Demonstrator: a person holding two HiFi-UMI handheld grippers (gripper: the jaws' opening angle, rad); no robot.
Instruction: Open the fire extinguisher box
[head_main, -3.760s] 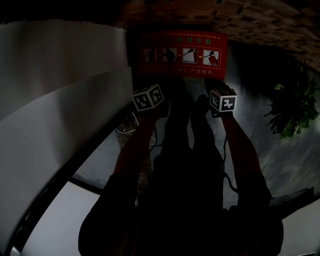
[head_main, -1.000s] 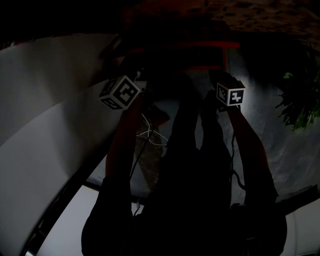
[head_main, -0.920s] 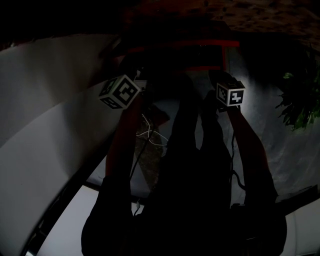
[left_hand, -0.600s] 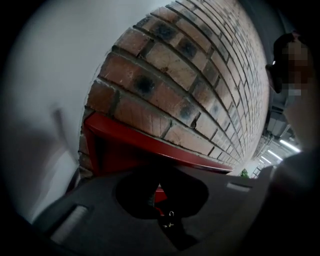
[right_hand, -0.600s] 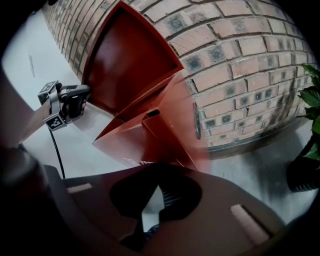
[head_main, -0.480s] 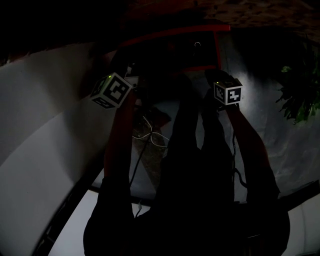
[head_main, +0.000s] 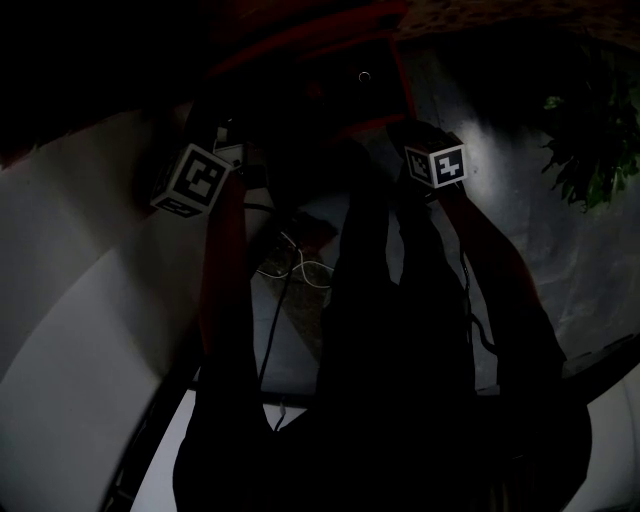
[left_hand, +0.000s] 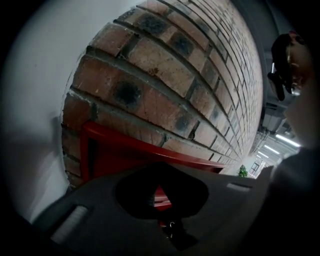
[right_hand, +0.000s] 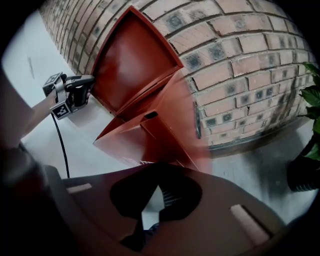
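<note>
The red fire extinguisher box (right_hand: 150, 131) stands on the floor against a brick wall (right_hand: 240, 75). Its lid (right_hand: 132, 60) is tilted up against the bricks. My left gripper (right_hand: 89, 89) is at the lid's left edge and looks shut on it; the left gripper view has the red lid edge (left_hand: 150, 150) running into the left gripper (left_hand: 159, 200). The front door (right_hand: 172, 120) is motion-blurred and angled out from the box. My right gripper (right_hand: 152, 200) sits just in front of the door, open, with pale floor showing between its fingers. The head view is very dark; the box (head_main: 350, 90) barely shows.
A potted green plant (right_hand: 310, 100) stands on the floor to the right of the box, also in the head view as the plant (head_main: 585, 140). A black cable (right_hand: 60, 145) trails from the left gripper. A white curved wall (head_main: 80, 300) runs along the left.
The lid, shut 3.8 s ago, has swung up with my left gripper, which rose and moved left. The front door has come away from the box.
</note>
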